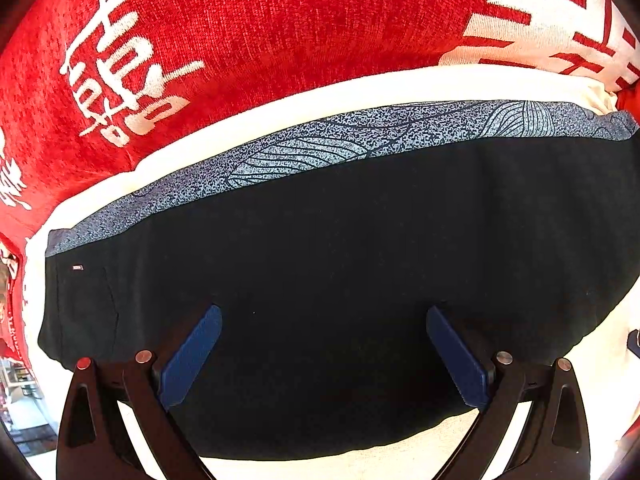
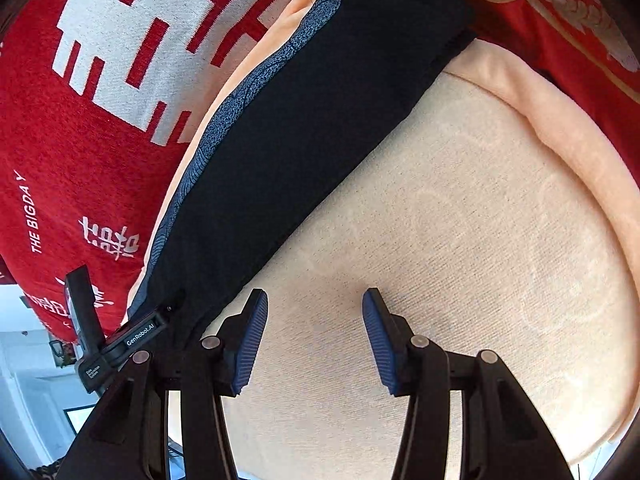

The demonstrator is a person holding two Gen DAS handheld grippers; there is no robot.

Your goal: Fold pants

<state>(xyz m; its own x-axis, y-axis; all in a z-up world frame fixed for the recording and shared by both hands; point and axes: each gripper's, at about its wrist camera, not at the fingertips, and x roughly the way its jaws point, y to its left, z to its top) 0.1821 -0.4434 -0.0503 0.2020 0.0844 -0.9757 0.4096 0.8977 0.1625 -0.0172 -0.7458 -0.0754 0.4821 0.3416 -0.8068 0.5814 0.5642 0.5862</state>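
The black pants (image 1: 340,280) lie flat as a long folded band on a cream cushion (image 2: 460,220), with a blue-grey leaf-patterned strip (image 1: 320,148) along their far edge. My left gripper (image 1: 324,308) points down over the middle of the pants, open, its blue pads (image 1: 192,356) wide apart with only flat cloth beneath. In the right wrist view the pants (image 2: 320,120) run diagonally from lower left to top centre. My right gripper (image 2: 315,292) stands open over bare cushion just right of the pants' near edge, with nothing between its fingers. The left gripper's body (image 2: 140,336) shows at lower left.
A red blanket (image 1: 280,20) with white characters lies beyond the cushion, also seen as the red blanket (image 2: 60,160) to the left. The cushion has a raised peach rim (image 2: 580,140). A bright room (image 2: 32,380) shows at the lower left.
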